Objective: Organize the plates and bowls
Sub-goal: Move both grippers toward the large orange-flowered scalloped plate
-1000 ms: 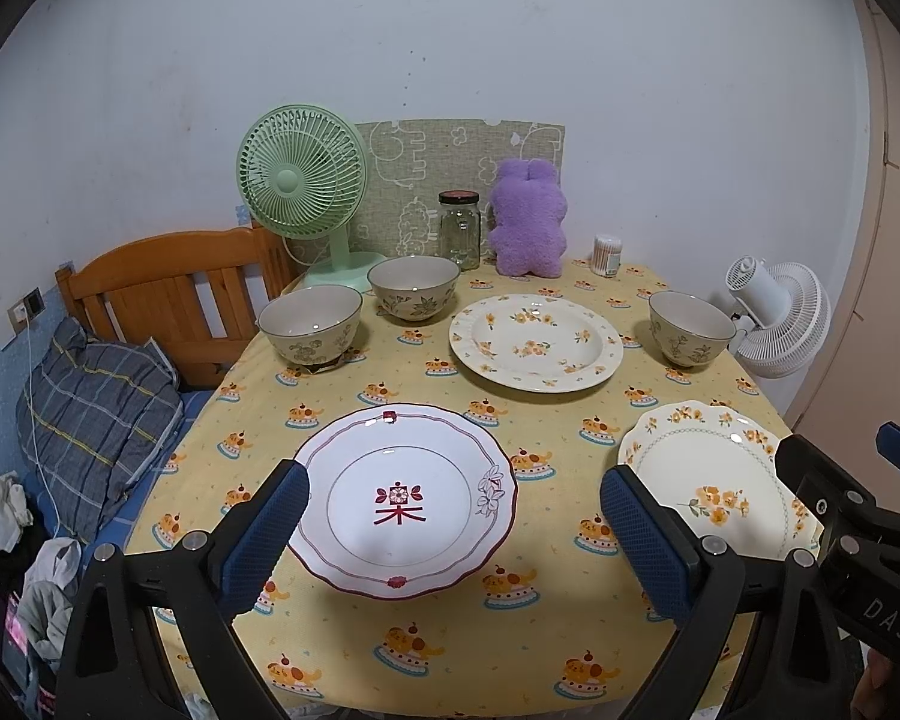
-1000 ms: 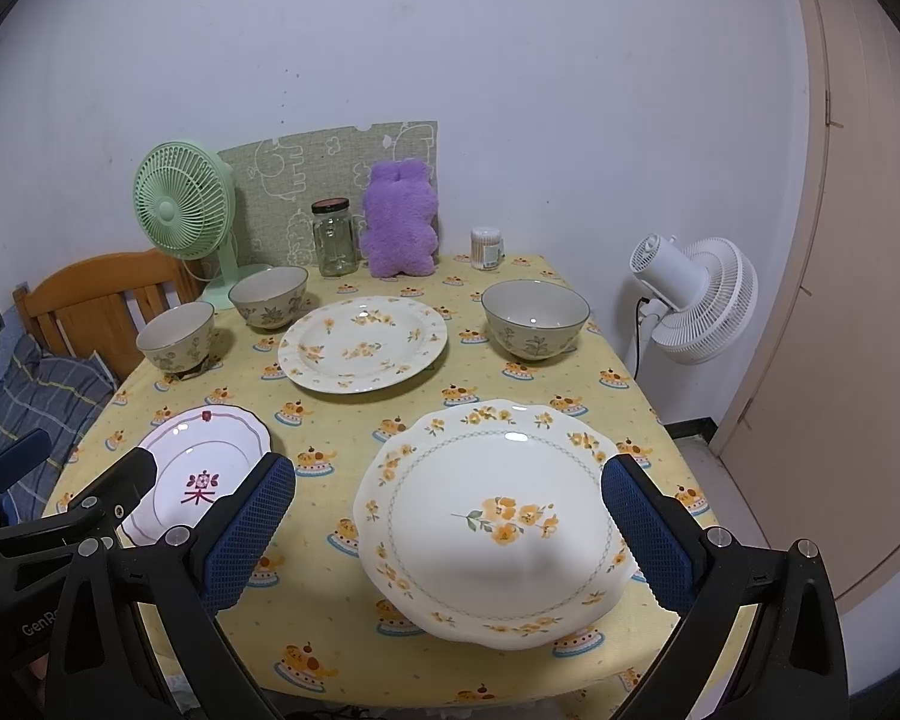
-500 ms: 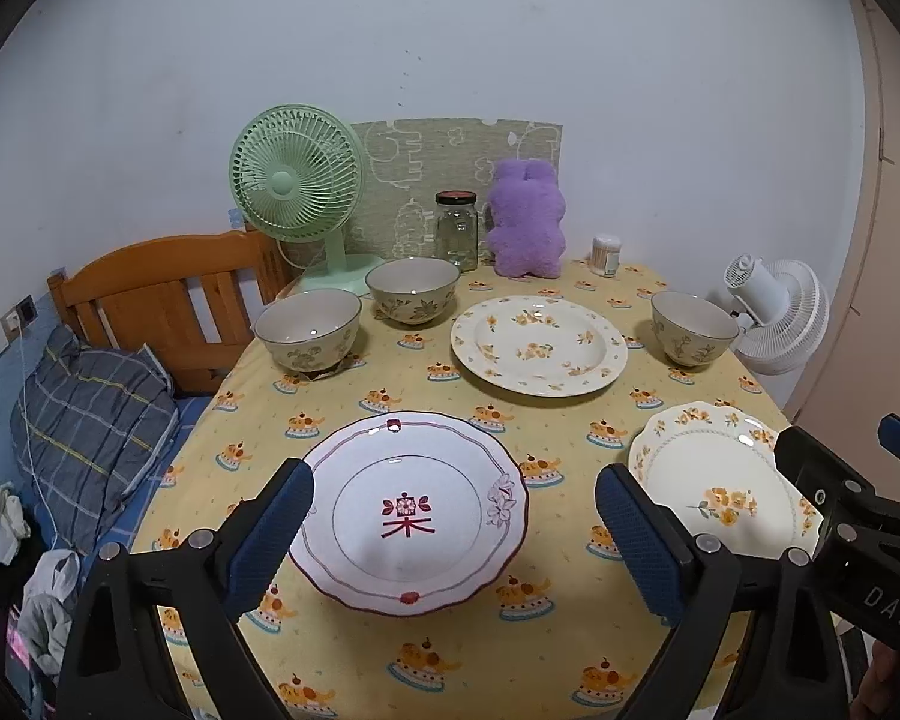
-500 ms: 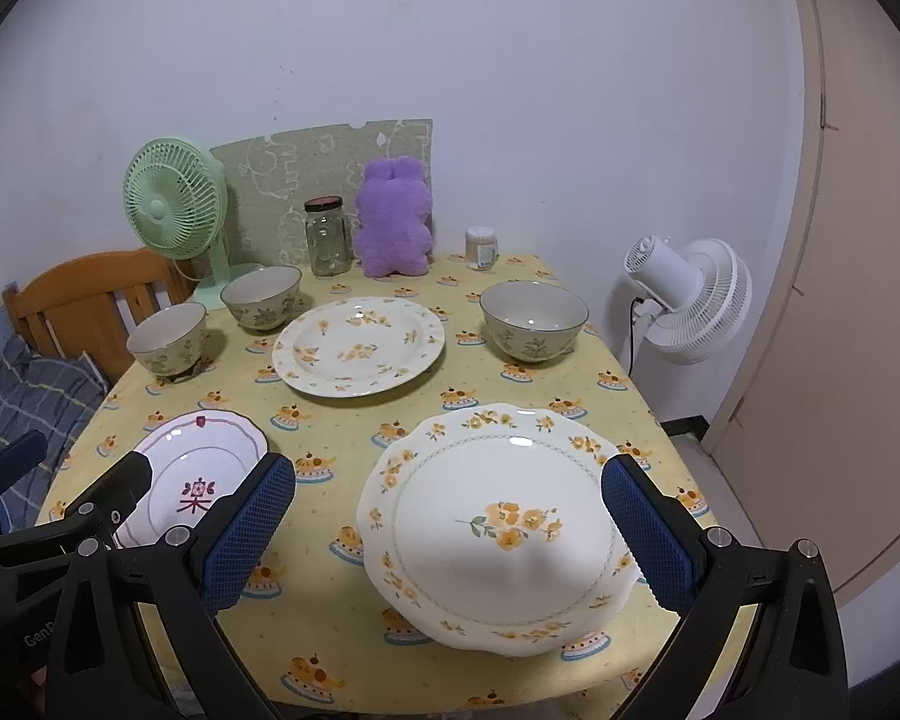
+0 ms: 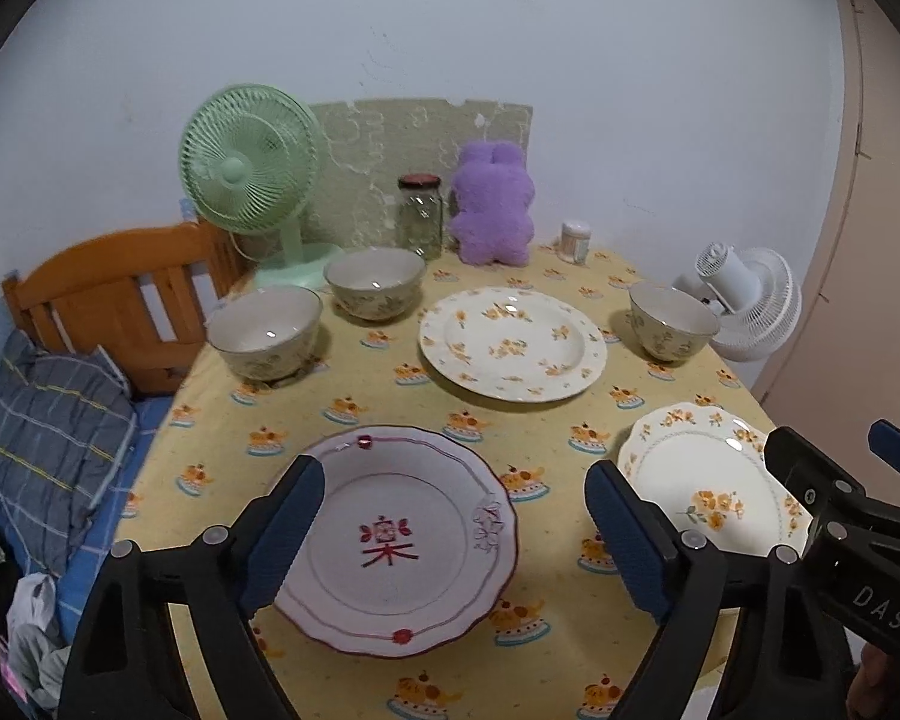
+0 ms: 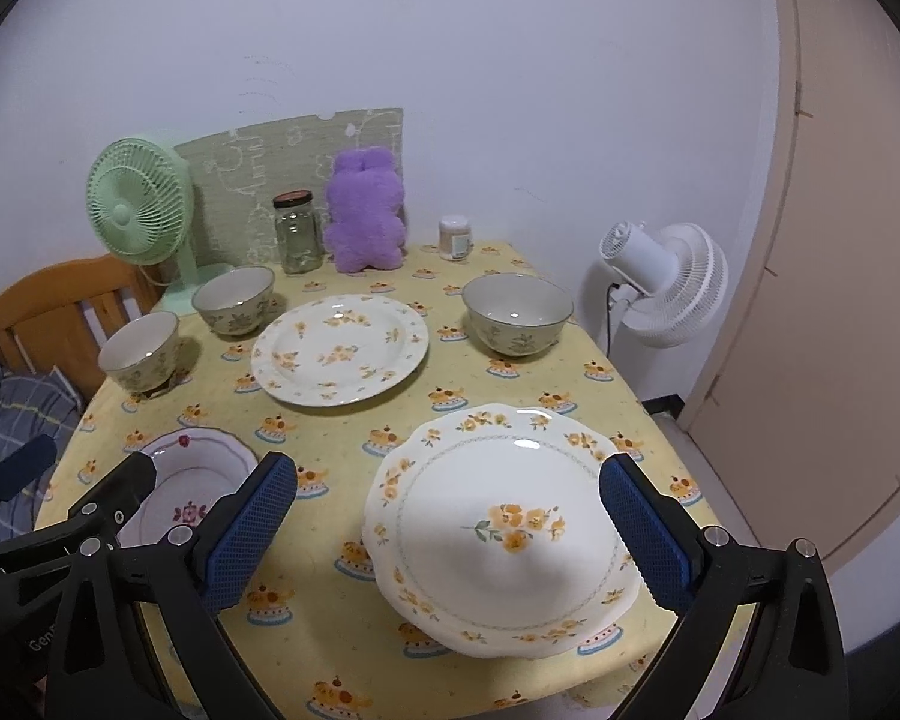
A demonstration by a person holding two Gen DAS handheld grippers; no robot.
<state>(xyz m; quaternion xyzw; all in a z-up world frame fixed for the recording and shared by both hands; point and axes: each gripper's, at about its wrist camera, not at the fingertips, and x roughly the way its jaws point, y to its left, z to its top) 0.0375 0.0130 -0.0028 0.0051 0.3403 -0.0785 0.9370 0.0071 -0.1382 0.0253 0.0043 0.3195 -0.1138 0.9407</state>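
Two plates (image 5: 402, 534) (image 6: 504, 528), each between open claws (image 5: 450, 516) (image 6: 450, 516).

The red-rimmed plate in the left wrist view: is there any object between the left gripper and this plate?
Nothing visible stands between them. The left gripper is open, its fingers on either side of the red-rimmed plate, which lies flat on the yellow tablecloth. The nearest bowl sits farther back.

Open tabletop (image 5: 354, 414) strip mid-frame between plate rows; bowls (image 5: 264, 333), jar (image 5: 420, 216), green fan (image 5: 249, 165) crowd upper frame.
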